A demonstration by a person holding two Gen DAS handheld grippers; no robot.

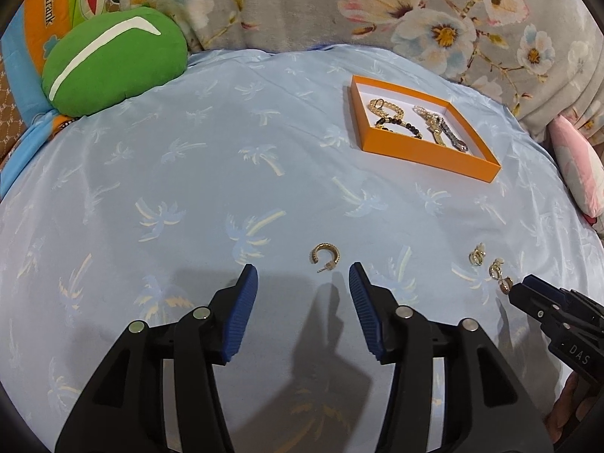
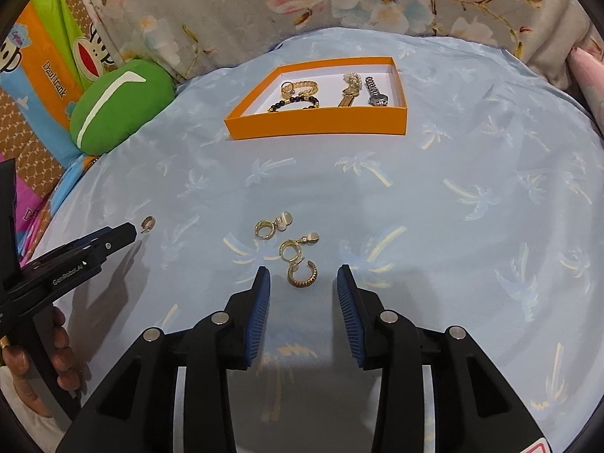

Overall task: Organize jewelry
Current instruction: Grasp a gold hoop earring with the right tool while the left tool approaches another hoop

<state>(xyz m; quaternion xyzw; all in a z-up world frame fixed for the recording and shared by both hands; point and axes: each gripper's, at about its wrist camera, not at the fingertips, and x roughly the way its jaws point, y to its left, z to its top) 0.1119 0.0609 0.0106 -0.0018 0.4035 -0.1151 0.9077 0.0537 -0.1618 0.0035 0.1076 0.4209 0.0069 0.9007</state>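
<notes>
Left wrist view: the left gripper (image 1: 303, 277) reaches forward over a bed covered by a pale blue sheet (image 1: 188, 173) printed with palm trees. Its blue-padded jaws stand wide apart and hold nothing. Just ahead of the gap between them, a gold hoop earring (image 1: 325, 256) lies flat on the sheet, untouched. To the right lie two small gold drop earrings (image 1: 476, 257) (image 1: 495, 268), close together. The right gripper (image 1: 519, 290) comes in from the lower right edge, its tip just beside a third small gold piece; from this side I cannot tell how its jaws stand. Farther back and to the right sits an orange box (image 1: 426, 153) with a white floor, holding bracelets and watches. A green cushion (image 1: 113, 60) rests at the far left, and a grey floral blanket (image 1: 302, 3) runs along the back.

Right wrist view: the right gripper (image 2: 303, 275) has its jaws spread wide, empty. A textured gold hoop earring (image 2: 303, 275) lies on the sheet at their tips, in the gap, touching neither pad. Just beyond it are two gold drop earrings with pale stones (image 2: 270, 226) (image 2: 296, 247), nearly touching each other. The left gripper (image 2: 130, 231) enters from the left, with the other hoop earring (image 2: 148, 223) just past its tip. The orange box (image 2: 317, 126) sits well beyond, holding a gold chain bracelet (image 2: 302, 87), a dark beaded bracelet (image 2: 296, 102), a gold watch (image 2: 349, 92) and a silver watch (image 2: 376, 92).
</notes>
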